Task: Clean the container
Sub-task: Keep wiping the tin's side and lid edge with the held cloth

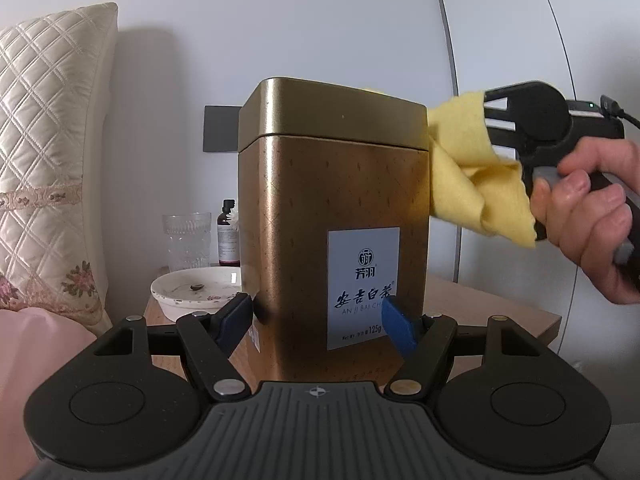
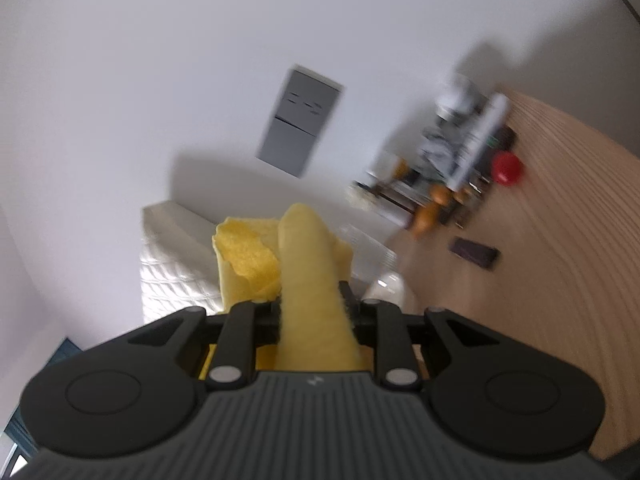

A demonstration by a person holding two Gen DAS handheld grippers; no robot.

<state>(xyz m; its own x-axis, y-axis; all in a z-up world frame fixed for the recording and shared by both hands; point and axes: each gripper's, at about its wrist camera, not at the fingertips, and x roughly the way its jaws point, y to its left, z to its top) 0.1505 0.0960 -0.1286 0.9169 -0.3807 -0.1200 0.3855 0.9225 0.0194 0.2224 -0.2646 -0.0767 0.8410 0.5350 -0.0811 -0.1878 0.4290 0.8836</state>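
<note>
A tall gold tea tin [image 1: 320,208] with a lid and a white label stands upright on the wooden nightstand [image 1: 492,312]. My left gripper [image 1: 318,322] is shut on the tin's lower part, its blue pads [image 1: 236,322] pressed on both sides. My right gripper [image 2: 310,304] is shut on a yellow cloth [image 2: 308,292]. In the left wrist view the right gripper [image 1: 486,120] holds the cloth [image 1: 476,168] against the tin's upper right side, just below the lid. The tin is not visible in the blurred right wrist view.
A white dish [image 1: 192,290], a clear glass [image 1: 187,240] and a dark bottle [image 1: 229,234] stand on the nightstand left of the tin. A quilted pillow [image 1: 48,152] leans at far left. A grey wall panel [image 1: 220,128] is behind the tin.
</note>
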